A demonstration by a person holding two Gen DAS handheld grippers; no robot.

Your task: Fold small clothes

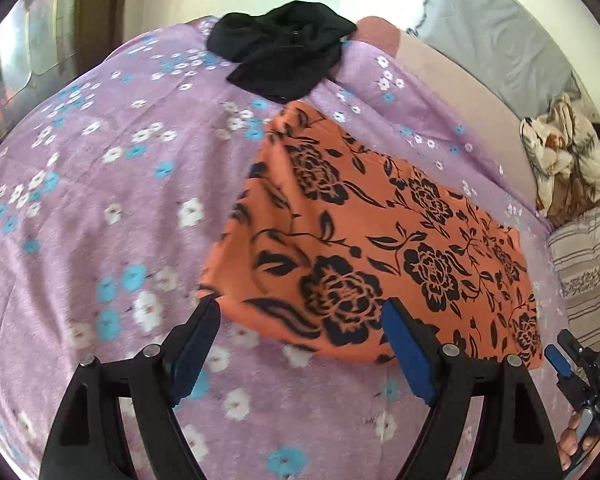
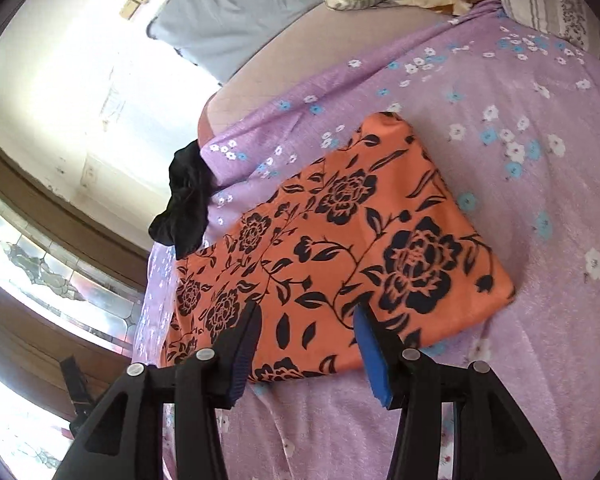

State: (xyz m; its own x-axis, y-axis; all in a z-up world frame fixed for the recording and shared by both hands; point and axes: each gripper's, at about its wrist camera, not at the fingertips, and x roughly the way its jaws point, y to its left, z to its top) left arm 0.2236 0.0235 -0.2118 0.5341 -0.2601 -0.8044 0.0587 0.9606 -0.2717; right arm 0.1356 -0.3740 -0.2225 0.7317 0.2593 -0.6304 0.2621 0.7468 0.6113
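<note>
An orange cloth with black roses [image 1: 364, 248] lies folded into a flat rectangle on the lilac flowered bedsheet [image 1: 100, 208]. It also shows in the right wrist view [image 2: 340, 248]. My left gripper [image 1: 302, 308] is open and empty, just above the cloth's near left corner. My right gripper [image 2: 306, 312] is open and empty, over the cloth's near edge. The right gripper also shows at the lower right of the left wrist view [image 1: 560, 356]. A black garment [image 1: 280, 48] lies crumpled at the bed's far edge, beyond the orange cloth; it also shows in the right wrist view [image 2: 188, 204].
A grey pillow [image 1: 496, 36] leans on the wall. A crumpled cream flowered blanket [image 1: 564, 156] and a striped pillow [image 1: 588, 264] lie at the bed's head. A wall and a window [image 2: 60, 280] stand past the bed's far edge.
</note>
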